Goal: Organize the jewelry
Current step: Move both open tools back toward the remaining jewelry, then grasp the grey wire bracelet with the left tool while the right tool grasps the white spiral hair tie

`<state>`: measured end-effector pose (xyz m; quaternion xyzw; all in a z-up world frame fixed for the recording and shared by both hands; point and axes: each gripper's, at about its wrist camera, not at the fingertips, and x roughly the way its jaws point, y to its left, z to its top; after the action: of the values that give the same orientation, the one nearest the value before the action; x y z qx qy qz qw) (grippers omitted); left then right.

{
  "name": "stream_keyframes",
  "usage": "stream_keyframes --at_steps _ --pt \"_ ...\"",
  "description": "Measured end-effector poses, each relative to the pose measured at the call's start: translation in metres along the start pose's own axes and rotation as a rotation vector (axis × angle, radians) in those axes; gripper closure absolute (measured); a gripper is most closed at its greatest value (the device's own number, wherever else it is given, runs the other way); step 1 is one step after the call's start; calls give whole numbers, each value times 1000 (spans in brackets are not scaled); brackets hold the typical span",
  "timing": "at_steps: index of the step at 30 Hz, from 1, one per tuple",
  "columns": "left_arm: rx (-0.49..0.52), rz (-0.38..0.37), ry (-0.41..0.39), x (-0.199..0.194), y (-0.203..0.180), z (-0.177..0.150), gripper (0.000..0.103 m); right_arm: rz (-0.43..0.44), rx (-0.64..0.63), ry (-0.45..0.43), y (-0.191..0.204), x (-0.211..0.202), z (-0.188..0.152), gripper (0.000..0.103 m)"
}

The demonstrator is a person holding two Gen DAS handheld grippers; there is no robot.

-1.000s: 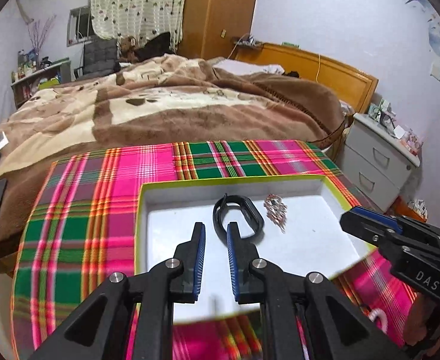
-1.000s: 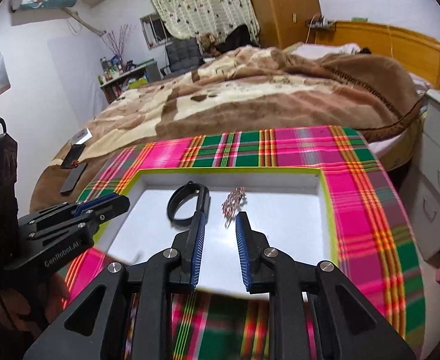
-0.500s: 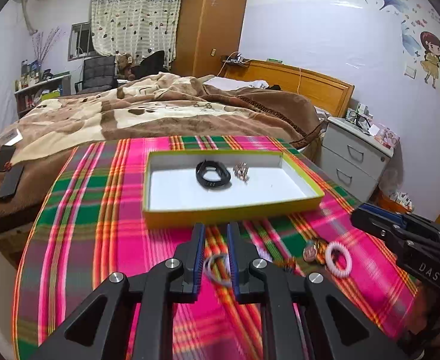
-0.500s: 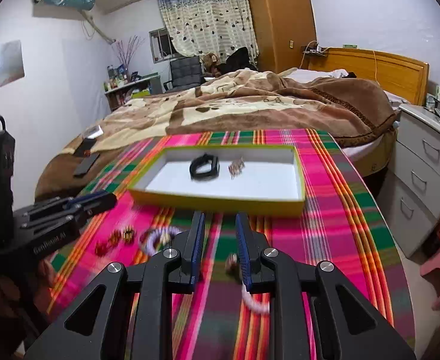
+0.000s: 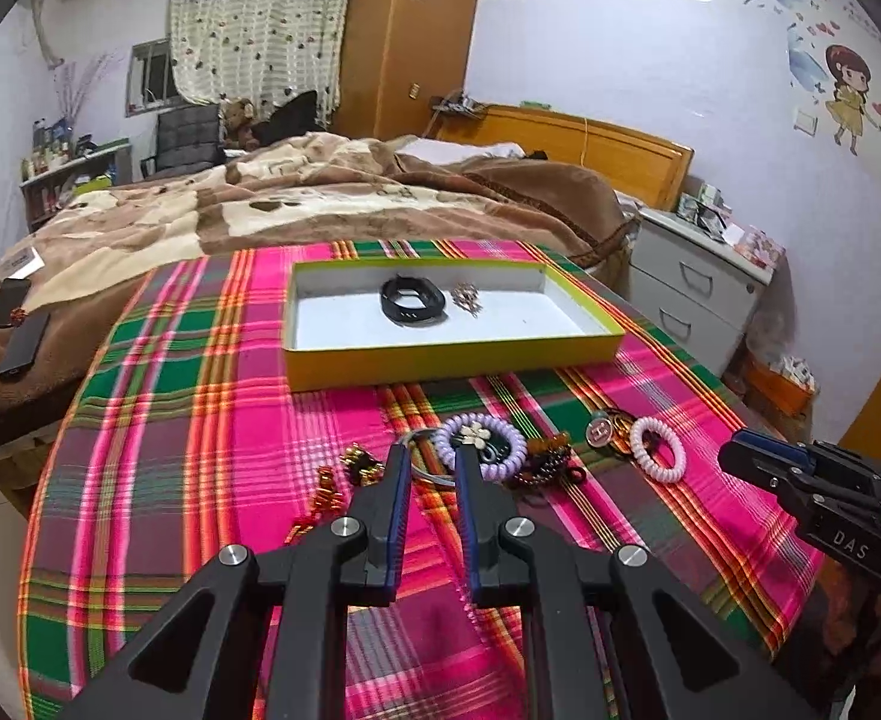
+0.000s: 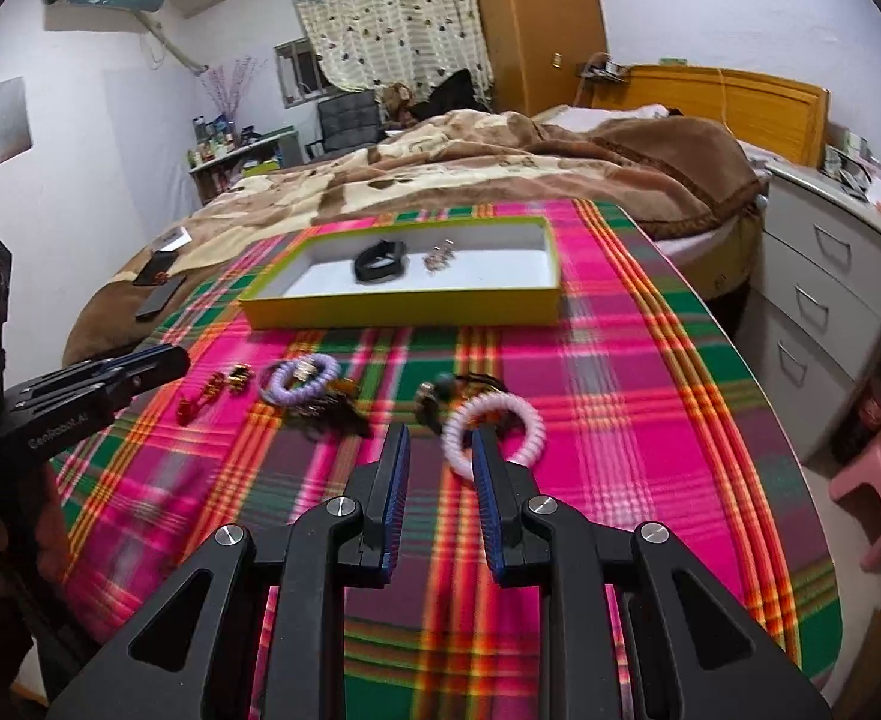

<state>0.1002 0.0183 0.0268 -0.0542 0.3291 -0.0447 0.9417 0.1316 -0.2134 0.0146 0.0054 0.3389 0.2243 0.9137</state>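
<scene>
One plaid tablecloth holds scattered jewelry before a blanketed bed.

A shallow yellow-green box with a white inside lies on the plaid-covered desk, holding a black band and, just beside it, a small pale metal trinket. Nearer, loose on the cloth: a lilac coil hair tie, a white-pink coil tie, a round pendant, dark beads, gold-and-red pieces.
</scene>
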Motion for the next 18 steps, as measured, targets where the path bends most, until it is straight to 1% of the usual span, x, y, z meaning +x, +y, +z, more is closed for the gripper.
stream_keyframes --at_steps 7,18 --pt "2 -15 43 19 -3 1 89 -22 27 24 -13 8 -2 81" --pt "-14 -24 103 47 0 11 89 -27 38 59 -21 27 2 81"
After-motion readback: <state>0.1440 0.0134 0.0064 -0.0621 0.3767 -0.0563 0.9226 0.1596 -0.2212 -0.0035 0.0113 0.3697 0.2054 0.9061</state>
